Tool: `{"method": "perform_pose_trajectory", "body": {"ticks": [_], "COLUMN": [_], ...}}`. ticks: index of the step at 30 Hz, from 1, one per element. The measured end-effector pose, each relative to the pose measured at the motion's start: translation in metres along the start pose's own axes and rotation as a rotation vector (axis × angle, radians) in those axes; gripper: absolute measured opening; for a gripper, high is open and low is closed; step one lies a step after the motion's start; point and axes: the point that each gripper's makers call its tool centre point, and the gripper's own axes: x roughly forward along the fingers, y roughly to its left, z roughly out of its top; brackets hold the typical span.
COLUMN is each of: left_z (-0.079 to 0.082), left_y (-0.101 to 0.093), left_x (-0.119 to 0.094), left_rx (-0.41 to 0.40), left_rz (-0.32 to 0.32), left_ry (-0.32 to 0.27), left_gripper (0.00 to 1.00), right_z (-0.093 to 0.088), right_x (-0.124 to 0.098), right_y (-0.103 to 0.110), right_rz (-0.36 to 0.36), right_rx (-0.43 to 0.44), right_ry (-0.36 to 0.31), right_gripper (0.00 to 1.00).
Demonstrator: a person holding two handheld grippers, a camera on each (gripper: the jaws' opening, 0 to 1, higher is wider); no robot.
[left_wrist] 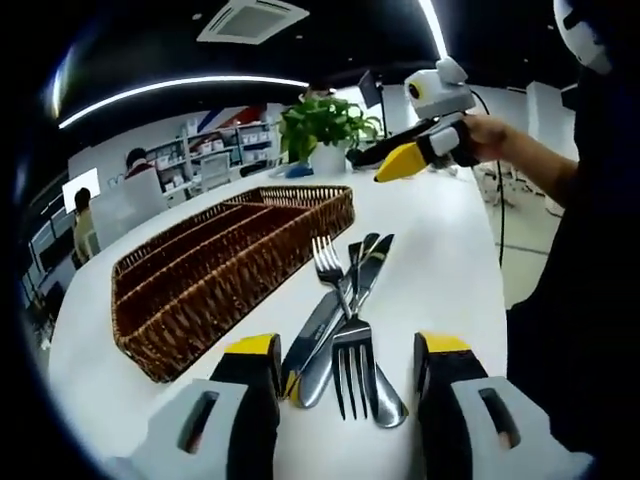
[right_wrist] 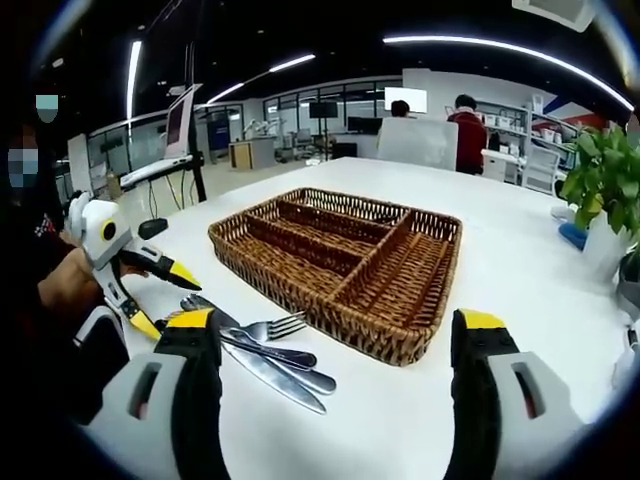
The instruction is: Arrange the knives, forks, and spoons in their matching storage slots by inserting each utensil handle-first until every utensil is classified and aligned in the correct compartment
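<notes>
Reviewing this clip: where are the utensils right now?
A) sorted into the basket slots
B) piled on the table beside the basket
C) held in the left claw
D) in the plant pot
B: the utensils lie heaped on the white table beside the wicker basket, whose slots look empty.

I work at a long white bench (right_wrist: 520, 270) in an open office. Light strips (left_wrist: 180, 88) cross the dark ceiling beside an air vent (left_wrist: 252, 18). A potted plant (left_wrist: 325, 125) stands at the far end, shelves (left_wrist: 215, 155) line the wall, and two people (right_wrist: 465, 125) sit beyond.
</notes>
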Motion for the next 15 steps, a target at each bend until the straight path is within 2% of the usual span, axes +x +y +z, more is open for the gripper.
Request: {"method": "perform_pose_trajectory", "body": {"ticks": [6,10,15], "left_z": [-0.0013,-0.0069,-0.0061], "left_y": [-0.0039,-0.0058,-0.0035], "left_x": [0.0017,0.0056,0.0074], "left_rx": [0.015,0.032,0.010], "left_rz": [-0.018,-0.027,-0.043], "left_ry": [0.004,0.041,0.046], "left_gripper": [0.33,0.28,0.23], "right_z": [-0.0051,-0.0053,-0.0047], "right_x": [0.0012,0.0012,0.0006], "right_y": [0.0023,0.0032,0.0013], "right_rz": [0.004,0.004,-0.003], "right_rx": [-0.002,-0.001,0.000], "right_ry": [0.013,0.013,0.007], "right_gripper": [0.97,0.95,0.93]}}
